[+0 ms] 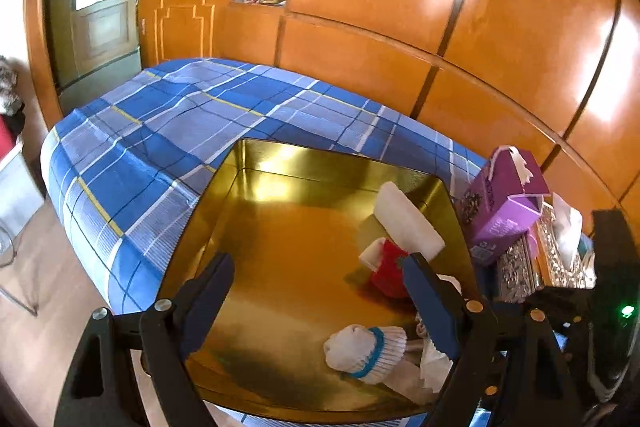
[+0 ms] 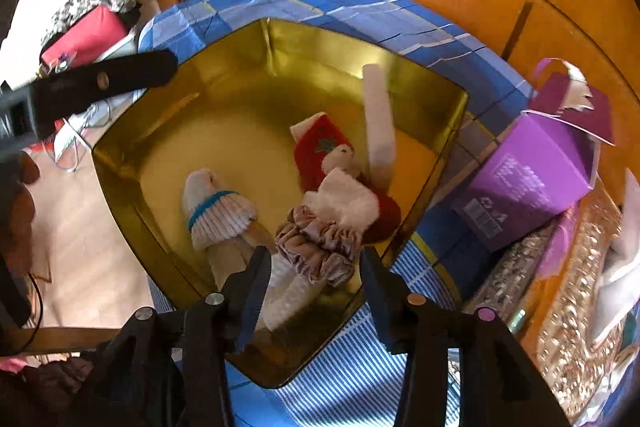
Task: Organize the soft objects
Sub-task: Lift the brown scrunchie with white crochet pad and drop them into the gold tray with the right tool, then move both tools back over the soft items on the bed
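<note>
Holding both tongs spread and empty, I had my left gripper [image 1: 320,303] over the gold tin [image 1: 280,155] and my right gripper [image 2: 312,287] at its near corner. Only the right wrist view showed the beige scrunchie [image 2: 320,247], just ahead between those fingers; in the left view it was mostly hidden behind a fingertip. Past it lay the red stocking [image 2: 320,151], a rolled sock [image 2: 218,207] and a white pad [image 2: 380,123], probably foam. Outside the tin, a purple box [image 2: 528,179] crowded the plaid cloth [image 1: 160,123].
</note>
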Available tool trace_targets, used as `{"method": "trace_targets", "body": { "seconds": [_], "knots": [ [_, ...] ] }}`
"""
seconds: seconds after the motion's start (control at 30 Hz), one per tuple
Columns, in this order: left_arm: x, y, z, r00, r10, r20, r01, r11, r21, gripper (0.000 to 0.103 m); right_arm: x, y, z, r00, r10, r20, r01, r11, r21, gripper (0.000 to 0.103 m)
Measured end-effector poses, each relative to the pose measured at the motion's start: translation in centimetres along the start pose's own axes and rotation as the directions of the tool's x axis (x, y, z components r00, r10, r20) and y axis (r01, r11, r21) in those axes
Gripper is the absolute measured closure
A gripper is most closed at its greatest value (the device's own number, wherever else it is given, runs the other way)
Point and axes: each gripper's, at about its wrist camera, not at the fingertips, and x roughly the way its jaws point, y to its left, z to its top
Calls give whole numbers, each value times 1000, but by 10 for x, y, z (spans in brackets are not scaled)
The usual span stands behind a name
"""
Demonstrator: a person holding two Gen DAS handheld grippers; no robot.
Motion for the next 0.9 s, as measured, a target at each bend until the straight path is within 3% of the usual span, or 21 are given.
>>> {"method": "trace_targets", "body": {
  "seconds": [0.5,0.9],
  "knots": [
    [-18,-35,-6,999,-33,25,31,995,99,16,-75,-19,-43,973,-86,214,53,986,157,56],
    [-35,-76,-14,996,-81,36,71,974,215,16,-117,-69,-97,930,-202,306,74,921,383,56]
  ]
}}
